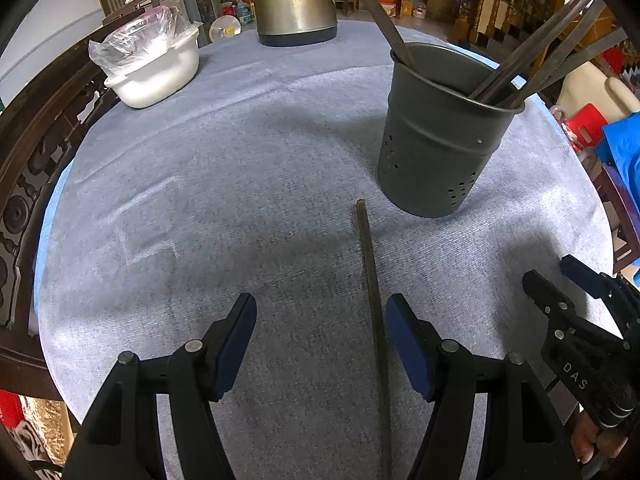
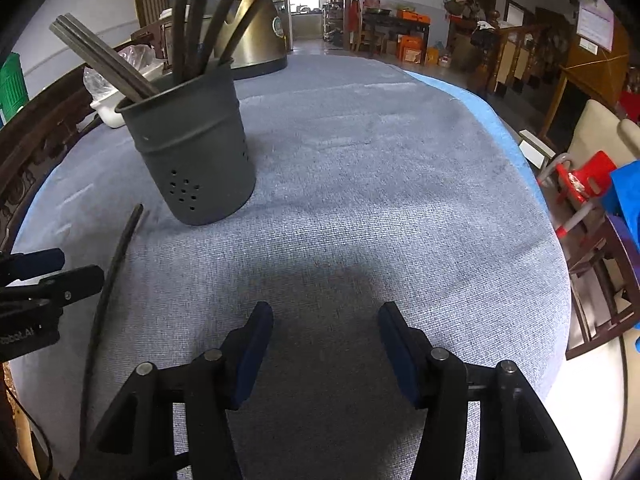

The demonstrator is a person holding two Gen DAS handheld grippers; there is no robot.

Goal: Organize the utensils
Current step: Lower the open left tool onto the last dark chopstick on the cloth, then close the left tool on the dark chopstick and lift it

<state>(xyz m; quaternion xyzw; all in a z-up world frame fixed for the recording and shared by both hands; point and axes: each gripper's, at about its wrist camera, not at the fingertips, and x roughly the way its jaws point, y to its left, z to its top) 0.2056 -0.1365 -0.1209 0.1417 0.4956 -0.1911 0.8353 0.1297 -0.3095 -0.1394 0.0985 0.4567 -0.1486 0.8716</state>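
Observation:
A dark grey perforated utensil holder (image 1: 440, 136) stands on the blue-grey tablecloth and holds several dark chopsticks (image 1: 552, 60). One loose dark chopstick (image 1: 372, 280) lies on the cloth in front of the holder. My left gripper (image 1: 320, 312) is open over the cloth, and the chopstick runs between its fingers, close to the right finger (image 1: 404, 332). My right gripper (image 2: 326, 320) is open and empty over bare cloth, to the right of the holder (image 2: 192, 148) and the loose chopstick (image 2: 108, 296). The right gripper also shows at the right edge of the left wrist view (image 1: 560, 276).
A brass-coloured kettle (image 1: 296, 0) stands at the far side of the table. A white tub with a plastic bag (image 1: 156, 64) sits at the back left. Dark carved wooden chair backs (image 1: 36, 168) ring the table's left edge. A red child's chair (image 2: 584, 180) stands off the right edge.

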